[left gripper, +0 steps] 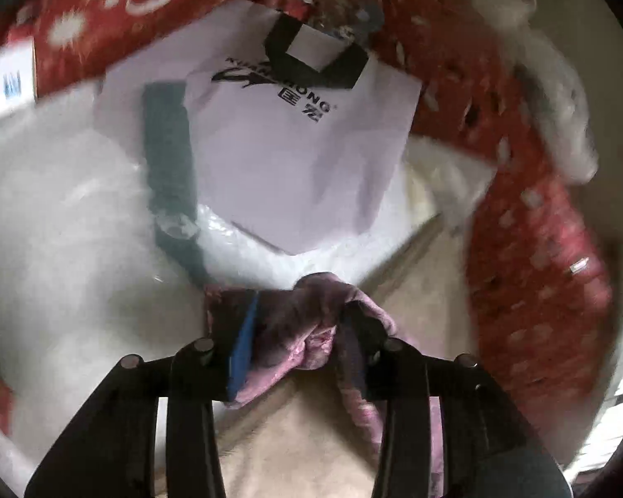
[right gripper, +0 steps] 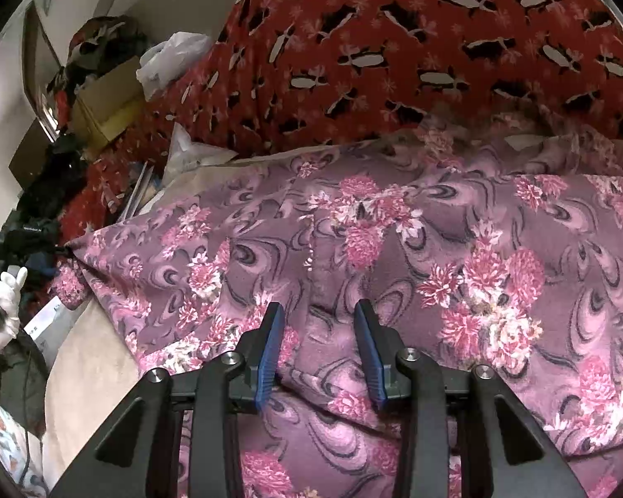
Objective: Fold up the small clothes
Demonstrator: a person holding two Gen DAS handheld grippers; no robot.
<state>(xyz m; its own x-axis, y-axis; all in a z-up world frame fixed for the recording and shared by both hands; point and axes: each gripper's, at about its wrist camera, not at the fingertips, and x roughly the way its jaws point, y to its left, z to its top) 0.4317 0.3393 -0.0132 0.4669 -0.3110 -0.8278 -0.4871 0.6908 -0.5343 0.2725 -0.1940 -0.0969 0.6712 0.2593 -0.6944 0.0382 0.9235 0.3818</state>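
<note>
A purple garment with pink flowers (right gripper: 394, 240) lies spread on a beige surface (right gripper: 91, 357) in the right wrist view. My right gripper (right gripper: 317, 323) is open, its blue-padded fingers (right gripper: 270, 352) just above the cloth near its front edge. In the blurred left wrist view, my left gripper (left gripper: 295, 332) is shut on a bunched corner of the same purple floral garment (left gripper: 307, 323), lifted above the beige surface (left gripper: 295, 435). A gloved hand with the left gripper (right gripper: 4, 290) shows at the far left of the right wrist view.
A red patterned blanket (right gripper: 394, 41) lies behind the garment. A white bag with black handles (left gripper: 295, 141) and white plastic wrapping (left gripper: 62, 228) lie ahead of the left gripper. A cardboard box (right gripper: 104, 103), a plastic bag (right gripper: 170, 58) and dark clutter sit at the left.
</note>
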